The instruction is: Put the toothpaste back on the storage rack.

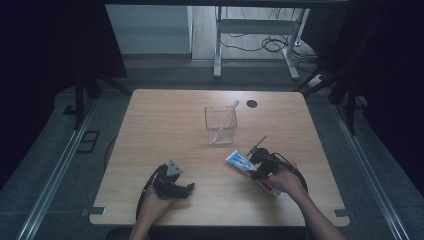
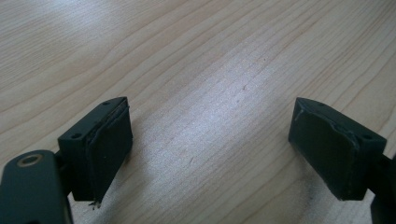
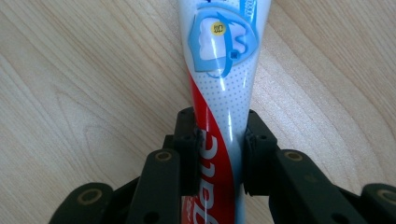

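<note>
While clamped, toothpaste tube [image 3: 219,84] lies diagonal (flat).

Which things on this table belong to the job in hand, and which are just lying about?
In the job:
- toothpaste tube, lying on the table
- right claw, shut on the tube
- clear cup, likely where the tube goes
- toothbrush, leaning in the cup

Lying about:
- left claw, open over bare table
</note>
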A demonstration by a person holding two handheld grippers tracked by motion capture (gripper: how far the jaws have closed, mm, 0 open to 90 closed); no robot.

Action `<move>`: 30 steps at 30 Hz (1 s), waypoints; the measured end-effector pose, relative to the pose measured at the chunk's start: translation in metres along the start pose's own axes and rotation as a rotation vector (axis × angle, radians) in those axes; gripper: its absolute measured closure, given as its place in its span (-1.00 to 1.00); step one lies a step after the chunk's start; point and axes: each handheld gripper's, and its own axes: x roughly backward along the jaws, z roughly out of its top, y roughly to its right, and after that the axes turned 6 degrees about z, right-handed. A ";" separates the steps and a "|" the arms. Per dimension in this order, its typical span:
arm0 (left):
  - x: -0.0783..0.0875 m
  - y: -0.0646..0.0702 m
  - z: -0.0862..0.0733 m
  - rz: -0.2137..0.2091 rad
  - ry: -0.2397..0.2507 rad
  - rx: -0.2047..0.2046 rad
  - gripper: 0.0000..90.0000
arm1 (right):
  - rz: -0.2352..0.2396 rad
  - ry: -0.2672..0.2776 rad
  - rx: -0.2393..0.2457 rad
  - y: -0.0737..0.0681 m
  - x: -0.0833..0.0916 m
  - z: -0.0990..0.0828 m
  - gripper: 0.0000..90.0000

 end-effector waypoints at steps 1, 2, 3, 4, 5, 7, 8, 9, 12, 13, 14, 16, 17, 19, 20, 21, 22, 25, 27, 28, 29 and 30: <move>0.000 0.000 0.000 0.001 0.000 0.000 -0.70 | -0.001 0.004 0.002 0.000 0.000 -0.001 0.59; 0.000 0.000 0.000 0.000 0.000 0.000 -0.70 | -0.001 0.006 -0.001 0.000 0.000 -0.001 0.59; 0.000 0.000 0.000 0.000 0.000 0.000 -0.70 | 0.001 0.011 -0.002 0.001 0.001 -0.001 0.59; 0.000 0.000 0.000 0.000 0.000 0.000 -0.70 | 0.001 0.018 -0.001 0.001 0.002 -0.002 0.59; 0.000 0.000 0.000 0.000 0.000 0.000 -0.70 | 0.000 0.025 -0.004 0.000 0.003 -0.002 0.60; 0.000 0.000 0.000 0.000 0.000 0.000 -0.70 | 0.001 0.035 0.000 0.000 0.006 -0.002 0.60; 0.000 0.000 0.000 0.000 0.000 0.000 -0.70 | -0.002 0.036 0.005 0.000 0.008 -0.002 0.60; 0.000 0.000 0.000 0.000 0.000 0.000 -0.70 | 0.000 0.043 0.006 -0.001 0.009 -0.002 0.60; 0.000 0.000 0.000 0.000 0.000 0.000 -0.70 | 0.001 0.061 0.012 -0.001 0.014 -0.002 0.60; 0.000 0.000 0.000 0.000 0.000 -0.001 -0.70 | -0.003 0.067 0.016 -0.001 0.016 -0.002 0.60; 0.000 0.000 0.000 0.000 0.000 -0.001 -0.70 | -0.001 0.071 0.013 -0.001 0.018 -0.001 0.60; 0.000 0.000 0.000 0.000 0.000 0.000 -0.70 | -0.006 0.078 0.013 -0.001 0.021 -0.001 0.60; 0.000 0.000 0.000 0.000 0.000 -0.001 -0.70 | -0.006 0.082 0.012 0.000 0.023 0.000 0.60; 0.000 0.000 0.000 0.000 -0.003 -0.004 -0.70 | -0.006 0.090 0.011 0.000 0.027 0.001 0.60; 0.000 0.000 0.000 0.000 -0.003 -0.004 -0.70 | -0.005 0.095 0.008 0.000 0.028 0.001 0.60; 0.000 0.000 0.000 0.000 -0.002 -0.004 -0.70 | -0.004 0.101 0.011 0.000 0.030 0.001 0.60; 0.000 0.000 0.000 0.000 -0.003 -0.005 -0.70 | -0.002 0.105 0.008 0.000 0.032 0.002 0.60; 0.000 0.000 0.000 0.000 -0.002 -0.007 -0.70 | -0.004 0.120 0.015 0.000 0.038 0.004 0.60; 0.000 0.000 0.000 0.000 -0.002 -0.007 -0.70 | -0.001 0.131 0.017 0.000 0.042 0.006 0.60; 0.000 0.000 0.000 0.000 -0.002 -0.007 -0.70 | -0.001 0.134 0.018 0.000 0.044 0.006 0.61; 0.000 0.000 0.000 0.000 -0.002 -0.007 -0.70 | -0.003 0.139 0.022 0.000 0.046 0.007 0.60; 0.000 0.000 0.000 0.001 -0.002 -0.006 -0.70 | -0.004 0.143 0.024 0.000 0.047 0.008 0.61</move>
